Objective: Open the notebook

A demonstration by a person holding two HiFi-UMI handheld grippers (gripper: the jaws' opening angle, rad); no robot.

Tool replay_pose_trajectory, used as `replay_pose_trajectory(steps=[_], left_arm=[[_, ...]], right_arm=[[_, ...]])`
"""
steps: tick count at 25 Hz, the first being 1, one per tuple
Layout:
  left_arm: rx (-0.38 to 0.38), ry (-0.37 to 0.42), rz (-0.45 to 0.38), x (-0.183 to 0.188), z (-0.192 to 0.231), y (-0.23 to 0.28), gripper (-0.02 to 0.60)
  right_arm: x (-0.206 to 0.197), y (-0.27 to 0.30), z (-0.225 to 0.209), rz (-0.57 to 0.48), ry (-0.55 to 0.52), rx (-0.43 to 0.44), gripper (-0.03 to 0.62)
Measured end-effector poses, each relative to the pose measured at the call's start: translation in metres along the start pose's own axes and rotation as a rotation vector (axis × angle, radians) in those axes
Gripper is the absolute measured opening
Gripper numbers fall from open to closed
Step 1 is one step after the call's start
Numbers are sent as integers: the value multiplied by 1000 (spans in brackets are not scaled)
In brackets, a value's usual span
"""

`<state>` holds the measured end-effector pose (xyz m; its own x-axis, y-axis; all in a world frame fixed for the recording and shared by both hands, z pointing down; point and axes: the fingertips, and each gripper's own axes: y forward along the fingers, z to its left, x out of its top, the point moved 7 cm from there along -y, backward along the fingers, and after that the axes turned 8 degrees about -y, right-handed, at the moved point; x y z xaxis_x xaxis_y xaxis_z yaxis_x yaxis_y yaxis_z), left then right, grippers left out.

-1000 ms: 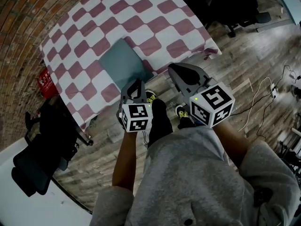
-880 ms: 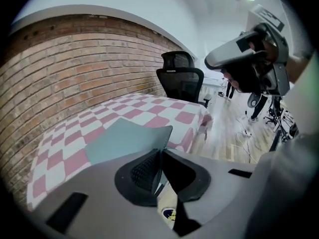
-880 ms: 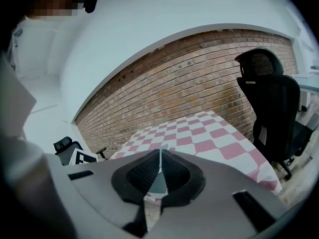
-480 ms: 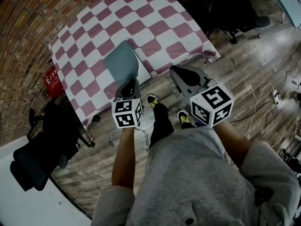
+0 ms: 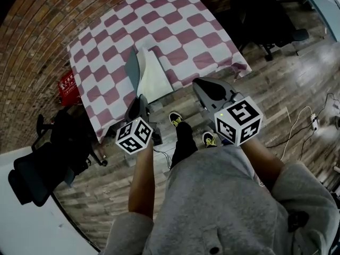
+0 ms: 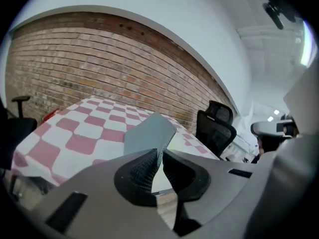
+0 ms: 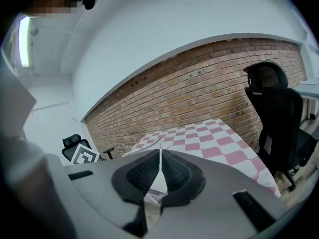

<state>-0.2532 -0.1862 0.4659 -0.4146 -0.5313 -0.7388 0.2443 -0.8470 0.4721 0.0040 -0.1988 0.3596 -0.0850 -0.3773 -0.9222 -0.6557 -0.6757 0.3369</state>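
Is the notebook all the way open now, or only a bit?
Only partway. Done: the grey notebook cover stands nearly upright, off the white first page. In hand: the left gripper has its jaws pinched on the cover's edge. Left: lay the cover flat on the red-and-white checked tablecloth. The right gripper is shut on nothing, near the table's edge.

Notebook's lower edge: your left gripper (image 6: pixel 160 153) hides it; the dark ribbed fingers (image 6: pixel 139 169) cover the bottom of the grey-covered notebook with white pages (image 6: pixel 149 132).
Table's far end: the red-and-white checked table (image 5: pixel 175 31) runs off the head view's top edge.
Red thing's print: on the flat red thing (image 5: pixel 67 82) by the brick wall (image 5: pixel 37 31), too small for you to read.
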Motion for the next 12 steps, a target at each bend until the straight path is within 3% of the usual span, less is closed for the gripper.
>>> replay_pose_trajectory(steps=[5,8,12], left_arm=[[79,-262,-86,-3,37,-24,34],[128,-332,-140,3,58,-36,26],[198,-391,-143,0,90,-42,20]], right_arm=[[-1,-1,9,5,-15,24,33],[-2,-1,13,6,-20,35,32],[0,4,15,6,-25,46,32]])
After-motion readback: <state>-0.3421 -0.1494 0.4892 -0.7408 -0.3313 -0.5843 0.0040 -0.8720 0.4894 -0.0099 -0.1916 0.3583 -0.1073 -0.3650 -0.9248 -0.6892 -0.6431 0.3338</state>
